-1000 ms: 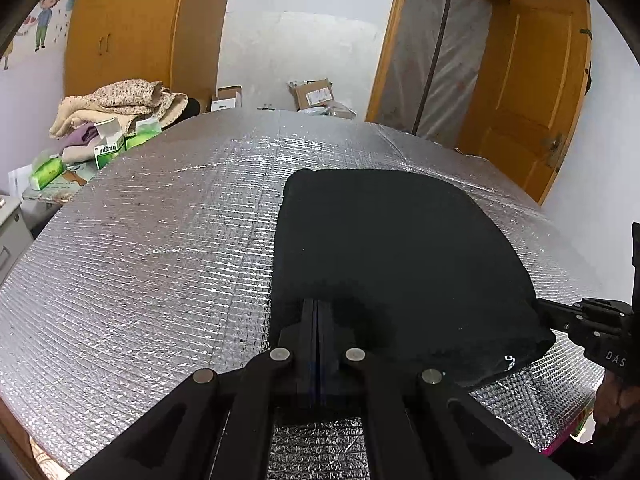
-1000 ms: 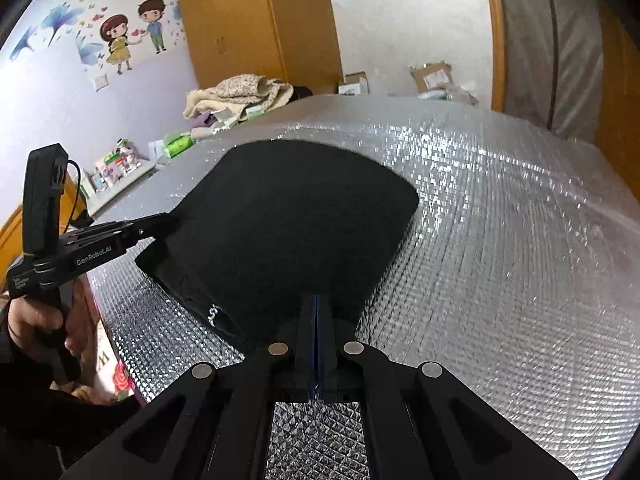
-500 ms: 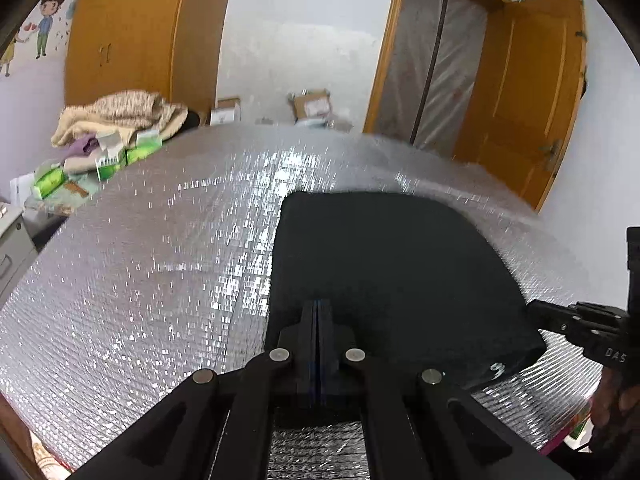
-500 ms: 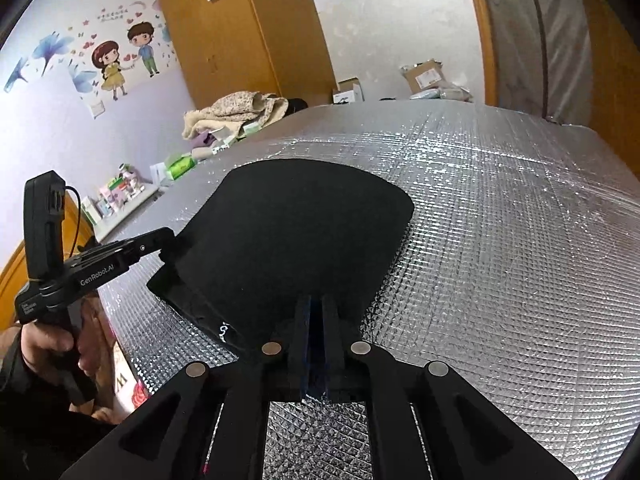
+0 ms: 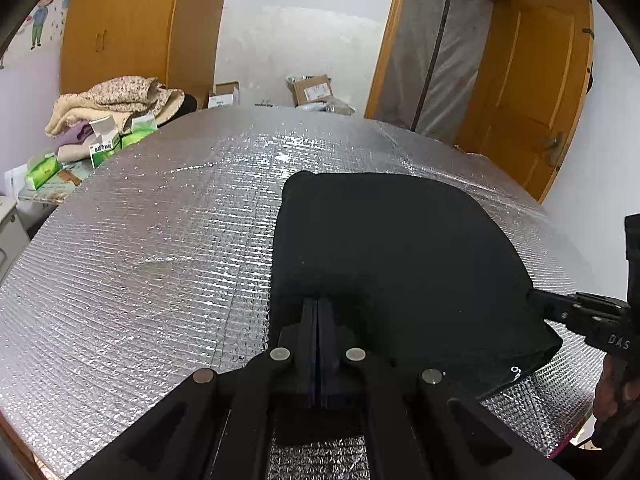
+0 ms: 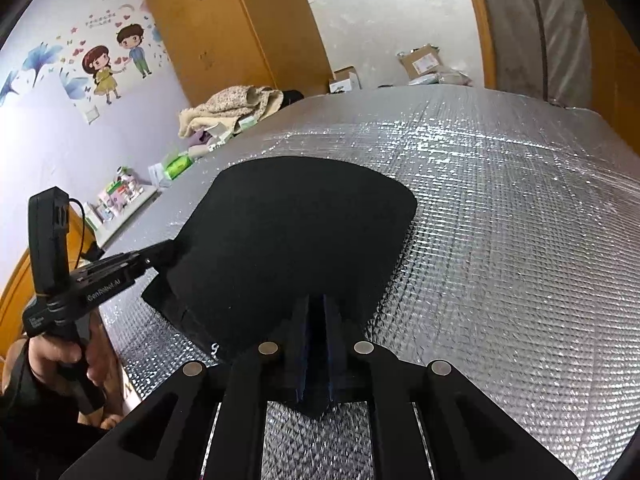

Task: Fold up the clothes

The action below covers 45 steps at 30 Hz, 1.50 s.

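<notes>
Right gripper point(image 6: 316, 312) jaws, pressed together a second ago, now stand slightly parted. The black garment point(image 6: 296, 236) edge lies between them, flatter on the table than before.

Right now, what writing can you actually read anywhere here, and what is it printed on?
"GenRobot.AI": on the side of the left hand-held gripper.
"DAS", cut off at the picture's edge: on the right hand-held gripper.
Small white mark on the black garment: too small to read.
Green boxes, shipping label on the cardboard box, wall stickers: print too blurred.
</notes>
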Available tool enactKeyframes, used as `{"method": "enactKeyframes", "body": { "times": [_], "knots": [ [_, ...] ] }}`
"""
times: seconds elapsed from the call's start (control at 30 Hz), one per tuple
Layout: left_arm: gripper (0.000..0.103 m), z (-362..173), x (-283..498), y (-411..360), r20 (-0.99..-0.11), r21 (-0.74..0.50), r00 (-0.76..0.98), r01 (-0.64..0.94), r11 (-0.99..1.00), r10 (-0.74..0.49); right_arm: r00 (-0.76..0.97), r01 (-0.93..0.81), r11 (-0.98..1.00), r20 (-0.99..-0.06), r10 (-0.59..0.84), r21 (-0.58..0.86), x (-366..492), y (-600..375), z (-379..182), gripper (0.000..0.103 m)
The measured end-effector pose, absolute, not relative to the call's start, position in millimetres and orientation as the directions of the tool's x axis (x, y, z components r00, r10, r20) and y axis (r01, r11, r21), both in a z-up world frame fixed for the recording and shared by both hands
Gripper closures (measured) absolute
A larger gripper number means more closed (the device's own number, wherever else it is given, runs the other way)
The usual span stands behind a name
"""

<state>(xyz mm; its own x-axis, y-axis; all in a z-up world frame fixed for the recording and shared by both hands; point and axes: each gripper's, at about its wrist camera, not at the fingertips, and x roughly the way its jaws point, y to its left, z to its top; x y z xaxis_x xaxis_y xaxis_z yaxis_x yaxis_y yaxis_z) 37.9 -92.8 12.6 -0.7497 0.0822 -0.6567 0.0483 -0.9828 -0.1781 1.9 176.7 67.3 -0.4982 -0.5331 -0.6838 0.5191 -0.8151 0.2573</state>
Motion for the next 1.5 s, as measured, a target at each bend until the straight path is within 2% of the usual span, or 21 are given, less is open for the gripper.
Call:
{"method": "enactKeyframes", "body": {
  "times": [0.33,0.43,0.6,0.73,0.83,0.93,1.07,1.17,1.27,1.37,1.47,1.5],
  "knots": [
    [0.102,35.9,19.4,-93.1,-0.619,-0.160,-0.782,0.030,-0.987,0.077,-0.533,0.523,-0.822,-0.666,-0.522,0.225,-14.3,169.3,82.7,0.094],
    [0.102,45.0,1.5,-91.9,-0.612,-0.137,-0.788,0.017,-0.990,0.071,-0.552,0.531,-0.822,-0.652,-0.520,0.205,-26.0,159.4,91.4,0.090],
    [0.102,57.2,-30.5,-78.6,-0.603,-0.136,-0.788,-0.052,-0.989,0.124,-0.569,0.540,-0.822,-0.642,-0.514,0.180,-51.2,135.5,99.1,0.087],
    [0.102,50.8,-49.5,-55.1,-0.627,-0.137,-0.756,-0.134,-0.982,0.190,-0.552,0.532,-0.824,-0.658,-0.512,0.194,-72.5,119.2,94.5,0.087],
    [0.102,37.0,-64.3,-42.9,-0.665,-0.124,-0.721,-0.151,-0.981,0.195,-0.542,0.527,-0.832,-0.685,-0.487,0.175,-83.1,110.0,87.3,0.087],
    [0.102,22.0,-74.9,-38.4,-0.707,-0.099,-0.687,-0.138,-0.985,0.167,-0.525,0.527,-0.834,-0.709,-0.472,0.165,-88.7,105.5,77.0,0.088],
    [0.102,18.9,-77.0,-32.6,-0.715,-0.047,-0.687,-0.138,-0.989,0.129,-0.529,0.530,-0.835,-0.713,-0.460,0.145,-90.3,102.3,70.1,0.089],
    [0.102,25.1,-74.7,-35.1,-0.716,-0.069,-0.683,-0.138,-0.988,0.145,-0.529,0.535,-0.832,-0.712,-0.462,0.143,-92.5,101.8,69.7,0.089],
    [0.102,41.2,-59.5,-49.3,-0.670,-0.085,-0.727,-0.124,-0.989,0.149,-0.518,0.518,-0.828,-0.693,-0.502,0.213,-91.5,115.9,78.9,0.090],
    [0.102,44.7,-52.4,-72.0,-0.652,-0.094,-0.751,-0.057,-0.994,0.105,-0.564,0.495,-0.845,-0.665,-0.490,0.202,-80.9,131.3,87.7,0.088],
    [0.102,22.5,-66.1,-89.0,-0.711,-0.124,-0.695,-0.023,-0.992,0.105,-0.557,0.462,-0.856,-0.674,-0.485,0.233,-83.8,144.0,79.7,0.088],
    [0.102,23.2,-64.5,-89.9,-0.706,-0.130,-0.699,-0.022,-0.991,0.108,-0.544,0.452,-0.856,-0.682,-0.489,0.252,-87.1,146.7,74.6,0.088]
  ]
}}
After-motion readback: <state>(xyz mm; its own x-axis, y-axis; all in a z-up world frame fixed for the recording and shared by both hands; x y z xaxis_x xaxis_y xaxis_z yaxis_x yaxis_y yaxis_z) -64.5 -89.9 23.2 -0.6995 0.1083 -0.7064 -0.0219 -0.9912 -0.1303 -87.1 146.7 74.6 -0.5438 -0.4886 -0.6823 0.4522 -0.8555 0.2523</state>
